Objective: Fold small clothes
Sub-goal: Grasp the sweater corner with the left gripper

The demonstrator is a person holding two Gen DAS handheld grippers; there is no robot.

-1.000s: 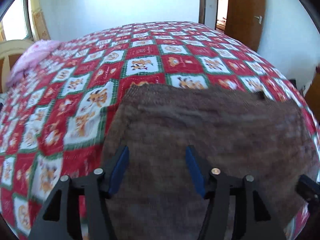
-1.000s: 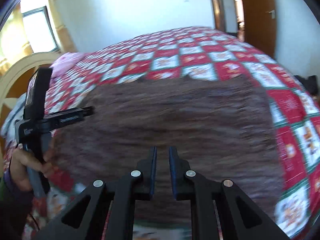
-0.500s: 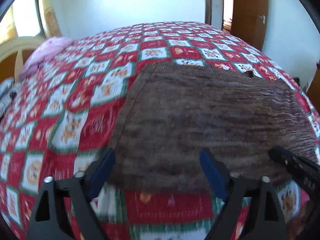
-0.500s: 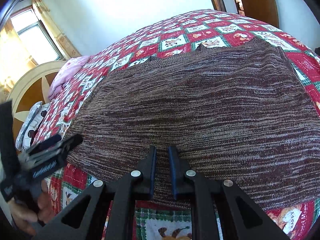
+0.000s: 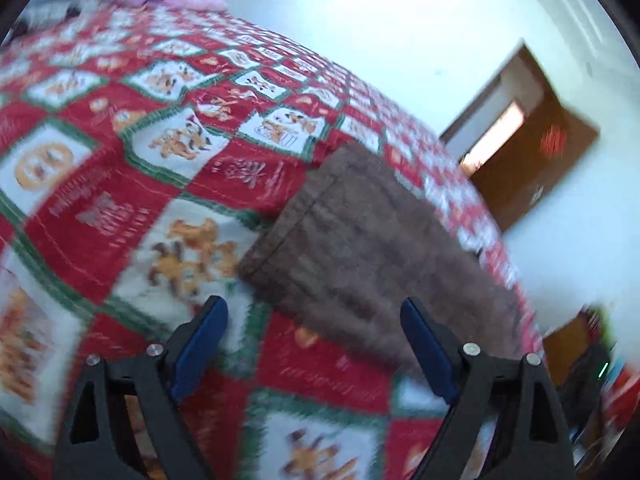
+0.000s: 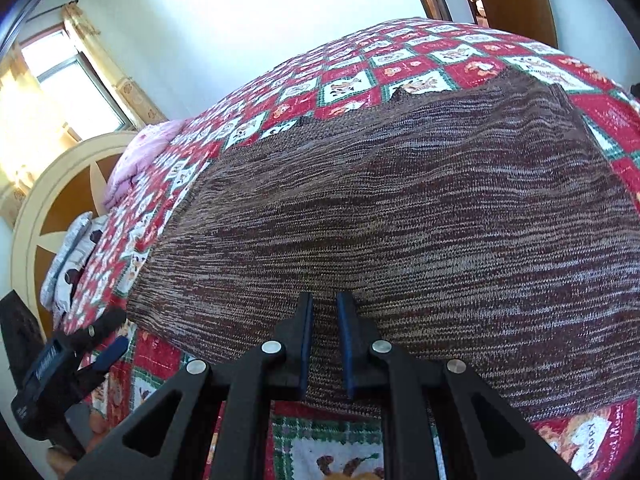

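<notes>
1. The brown knit garment [image 6: 400,220] lies flat on the patchwork quilt [image 6: 420,64].
2. Your right claw [image 6: 324,312] sits nearly closed at the garment's near edge; whether it pinches fabric is unclear.
3. Your left claw [image 5: 312,316] gapes wide, empty, beside the garment's corner.

A coarse, matt brown knitted garment [image 6: 420,216] lies on a quilted cloth bedspread [image 6: 408,60]. Both grippers' fingers [image 6: 304,340] are matt black plastic with smooth blue pads and shiny metal rivets.
</notes>
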